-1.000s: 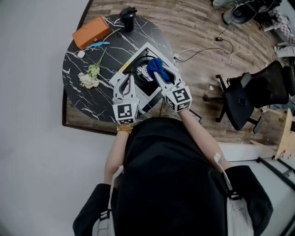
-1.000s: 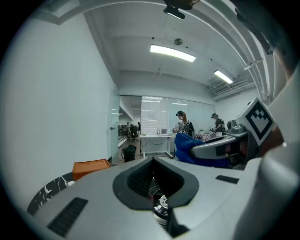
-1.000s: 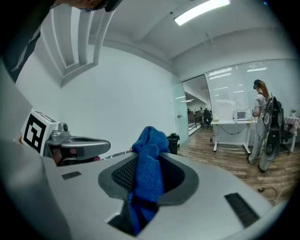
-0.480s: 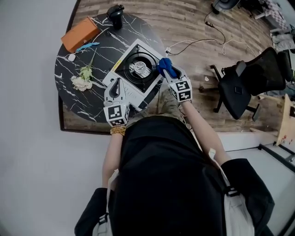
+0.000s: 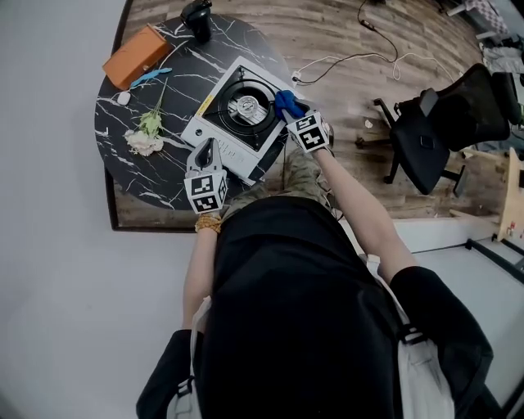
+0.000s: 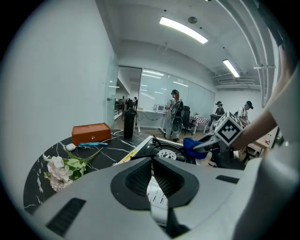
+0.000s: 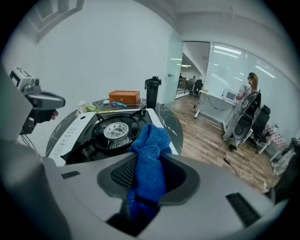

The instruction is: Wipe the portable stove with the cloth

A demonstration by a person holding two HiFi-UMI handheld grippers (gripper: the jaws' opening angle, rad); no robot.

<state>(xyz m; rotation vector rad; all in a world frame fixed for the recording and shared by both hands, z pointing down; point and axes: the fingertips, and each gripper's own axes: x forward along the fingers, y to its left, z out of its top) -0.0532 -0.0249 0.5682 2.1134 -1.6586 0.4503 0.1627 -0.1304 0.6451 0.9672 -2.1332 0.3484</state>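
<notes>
The portable stove (image 5: pixel 214 123), white with a black burner, sits on the round black marble table (image 5: pixel 123 168). My right gripper (image 5: pixel 291 113) is shut on the blue cloth (image 5: pixel 286 102) at the stove's right corner. In the right gripper view the cloth (image 7: pixel 151 140) bunches up between the jaws, just short of the burner (image 7: pixel 112 131). My left gripper (image 5: pixel 205 149) is shut and empty, pointing at the stove's near left edge. From the left gripper view the stove (image 6: pixel 164 152) lies just past the shut jaws, with the cloth (image 6: pixel 193 144) beyond it.
Behind the stove on the table are an orange box (image 5: pixel 137 55), a black cup (image 5: pixel 196 15), a blue pen (image 5: pixel 151 76) and a pale flower (image 5: pixel 146 135). A black office chair (image 5: pixel 434 123) and cables (image 5: pixel 344 61) are on the wooden floor to the right.
Both grippers have come down. The right one carried the cloth from over the burner to the stove's right corner. The left one drew back to the stove's near left edge.
</notes>
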